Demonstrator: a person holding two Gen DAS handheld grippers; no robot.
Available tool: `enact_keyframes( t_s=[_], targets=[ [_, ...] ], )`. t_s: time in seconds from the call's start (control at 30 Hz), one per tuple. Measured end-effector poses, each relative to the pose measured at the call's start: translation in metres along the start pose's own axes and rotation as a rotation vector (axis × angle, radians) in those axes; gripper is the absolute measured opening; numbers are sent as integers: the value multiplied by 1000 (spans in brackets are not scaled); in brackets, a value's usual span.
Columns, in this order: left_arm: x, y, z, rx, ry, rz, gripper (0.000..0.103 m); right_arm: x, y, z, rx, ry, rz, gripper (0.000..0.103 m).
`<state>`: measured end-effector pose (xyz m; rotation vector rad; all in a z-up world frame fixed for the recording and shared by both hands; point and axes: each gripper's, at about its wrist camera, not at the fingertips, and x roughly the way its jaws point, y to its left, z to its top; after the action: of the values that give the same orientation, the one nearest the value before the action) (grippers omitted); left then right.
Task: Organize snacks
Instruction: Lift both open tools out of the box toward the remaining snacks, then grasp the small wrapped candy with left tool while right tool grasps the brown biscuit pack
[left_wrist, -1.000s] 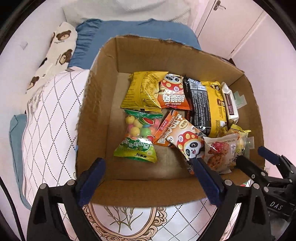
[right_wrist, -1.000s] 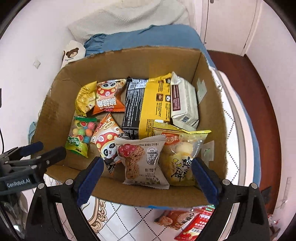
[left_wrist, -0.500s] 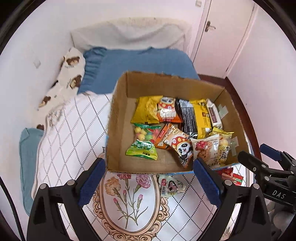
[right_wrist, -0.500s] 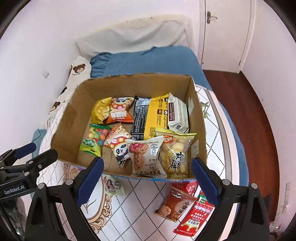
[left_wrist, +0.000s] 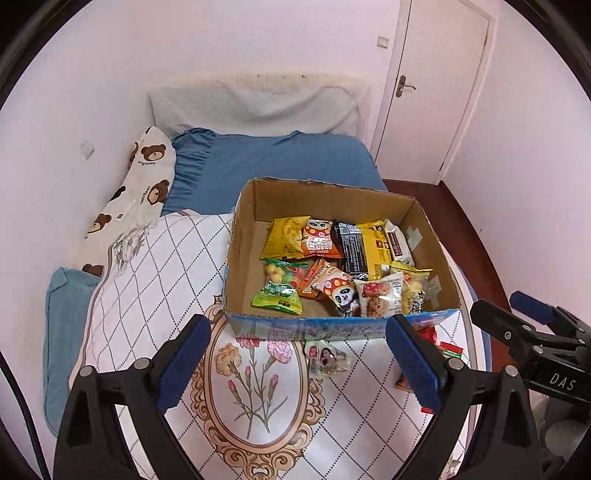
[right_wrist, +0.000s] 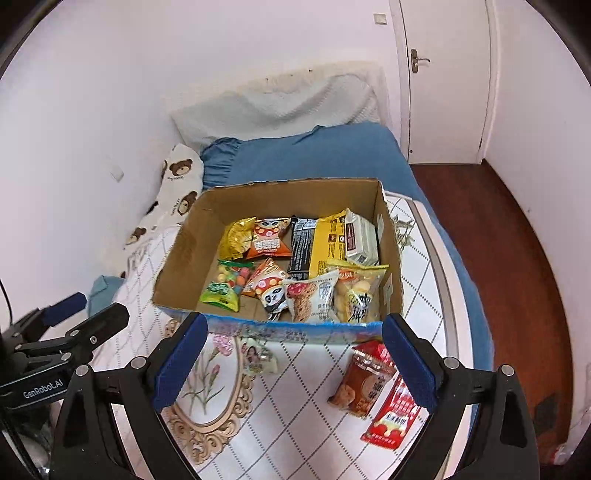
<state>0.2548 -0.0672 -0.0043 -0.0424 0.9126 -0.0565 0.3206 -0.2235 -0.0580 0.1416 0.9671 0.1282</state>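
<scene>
Both tongs, the left tongs (left_wrist: 297, 363) and right tongs (right_wrist: 293, 360), are backing away wide and empty from the cardboard box (right_wrist: 295, 326) on the bed, revealing the brown snack packet (right_wrist: 360, 380), red packet (right_wrist: 393, 417) and portrait packet (right_wrist: 258, 356) waiting outside it.

Blue pillow (left_wrist: 273, 162); bear-print pillow (left_wrist: 136, 195); white door (left_wrist: 436, 81).

Two black plastic grippers, left gripper (left_wrist: 299, 363) and right gripper (right_wrist: 291, 360), each with blue textured finger pads (left_wrist: 183, 363), silver screws, white lettering "GenRobot.AI" and "DAS" on the bodies.
</scene>
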Motion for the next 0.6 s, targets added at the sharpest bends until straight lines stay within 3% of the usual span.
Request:
enact_keyframes(
  t_s=[0.13,0.23,0.4,0.5,0.6],
  targets=[
    [14,-5,-18,-11,46,14,97,19,-28,-20,83,60,19,96],
    [43,-11,-36,-10,122,22,97,48,-49,-36,129,133,16,67],
    [111,-22,-58,5,268,34,97,99,-82,-63,229,208,10,67],
    [151,-26,-64,-15,367,-16,97,122,-93,-74,262,238,-5,68],
    [179,-31,-65,-27,413,-42,97,139,-98,-81,268,273,-22,68]
  ],
)
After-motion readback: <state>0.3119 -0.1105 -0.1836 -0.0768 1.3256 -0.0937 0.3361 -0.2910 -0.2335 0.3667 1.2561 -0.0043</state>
